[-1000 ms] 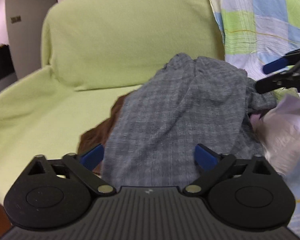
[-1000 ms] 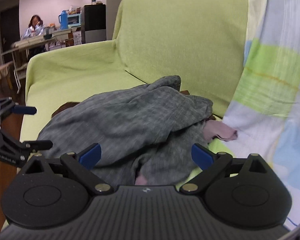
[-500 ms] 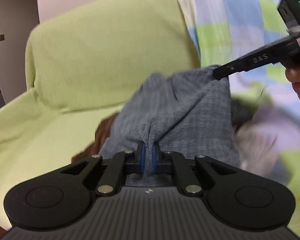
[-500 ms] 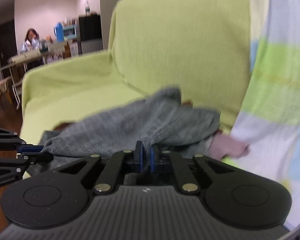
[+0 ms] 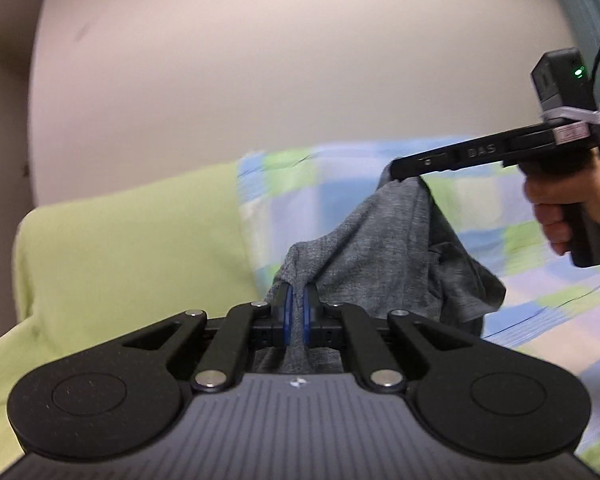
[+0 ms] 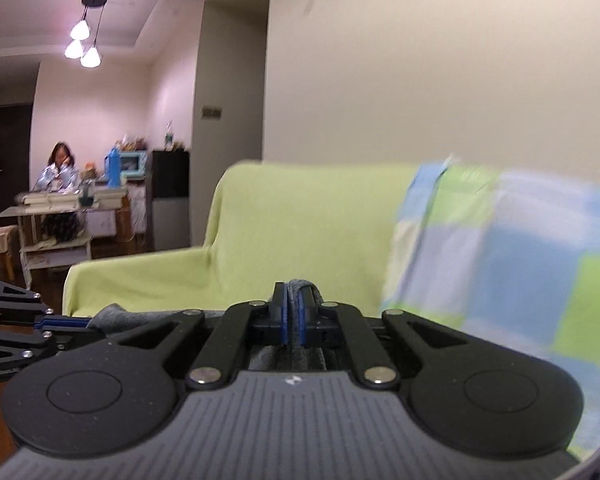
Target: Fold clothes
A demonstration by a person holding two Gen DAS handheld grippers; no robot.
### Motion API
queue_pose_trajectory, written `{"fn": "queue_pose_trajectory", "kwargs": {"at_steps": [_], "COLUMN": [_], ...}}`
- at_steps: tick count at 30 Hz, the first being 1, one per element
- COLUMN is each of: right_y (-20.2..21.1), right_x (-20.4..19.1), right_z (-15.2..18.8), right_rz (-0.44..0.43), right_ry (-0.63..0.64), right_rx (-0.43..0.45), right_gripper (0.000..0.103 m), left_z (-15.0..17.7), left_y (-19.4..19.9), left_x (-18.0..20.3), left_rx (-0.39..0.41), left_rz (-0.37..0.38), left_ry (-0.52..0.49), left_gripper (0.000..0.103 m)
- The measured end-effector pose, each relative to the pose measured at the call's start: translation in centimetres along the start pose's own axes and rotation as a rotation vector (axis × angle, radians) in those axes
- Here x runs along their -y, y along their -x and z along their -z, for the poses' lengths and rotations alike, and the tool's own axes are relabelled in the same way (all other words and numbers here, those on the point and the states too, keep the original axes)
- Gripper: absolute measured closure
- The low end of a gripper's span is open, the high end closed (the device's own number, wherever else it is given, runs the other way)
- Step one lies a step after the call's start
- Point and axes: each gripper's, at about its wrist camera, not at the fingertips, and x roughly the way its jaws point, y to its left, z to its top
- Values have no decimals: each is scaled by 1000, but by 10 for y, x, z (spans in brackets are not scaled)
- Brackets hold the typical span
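Both claws clamped, grey garment (image 5: 384,248) now lifted

checked blanket (image 6: 520,248) blurred, grey garment (image 6: 300,354) mostly hidden

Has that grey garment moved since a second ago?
Yes. The grey garment has gone upward: it lay on the green sofa seat, and now hangs against the backrest, pinched by the left gripper and right gripper.

A lime-green covered sofa (image 6: 300,216) stands against a beige wall (image 5: 260,80), a blue-and-green checked blanket (image 6: 520,248) draped over its back. Beyond, a seated woman (image 6: 60,168) and three pendant lamps (image 6: 82,44).
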Motion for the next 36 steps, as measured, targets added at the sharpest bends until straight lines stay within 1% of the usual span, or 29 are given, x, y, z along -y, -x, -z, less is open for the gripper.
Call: {"fn": "queue_pose_trajectory", "kwargs": {"at_steps": [3, 6, 9, 12, 15, 17, 21, 23, 27, 30, 32, 34, 36], "right_y": [65, 124, 168, 199, 217, 221, 230, 230, 235, 246, 252, 258, 267], "right_x": [17, 36, 52, 71, 96, 108, 126, 131, 136, 138, 138, 137, 137], "right_z": [-5, 3, 17, 35, 53, 66, 82, 89, 104, 126, 149, 172, 201], "right_rz": [69, 144, 204, 255, 298, 318, 341, 345, 326, 300, 274, 266, 268], "right_ry": [-3, -25, -48, -80, -138, -162, -181, -180, -165, -181, -209, -235, -310], "right_rx": [11, -6, -47, -93, -123, -132, -130, -129, -140, -171, -210, -238, -272], "right_gripper": [99, 99, 99, 99, 99, 99, 99, 99, 99, 99, 99, 99, 96], "left_z": [-13, -18, -19, -19, -17, -15, -5, 3, 16, 33, 49, 62, 73], "left_y": [8, 7, -5, -18, -42, -56, -71, -75, -56, -48, -48, -45, -39], "left_x": [54, 96, 140, 163, 174, 180, 188, 190, 201, 208, 216, 224, 232], "left_rx": [19, 15, -12, -24, -33, -34, -37, -43, -56, -104, -159, -211, -259], "left_rz": [98, 170, 244, 293, 334, 353, 380, 387, 410, 443, 461, 485, 510], "left_ry": [-38, -56, -68, -80, -83, -86, -85, -85, -73, -68, -85, -90, -116], "left_gripper": [101, 101, 101, 101, 101, 101, 101, 101, 101, 100, 100, 100, 100]}}
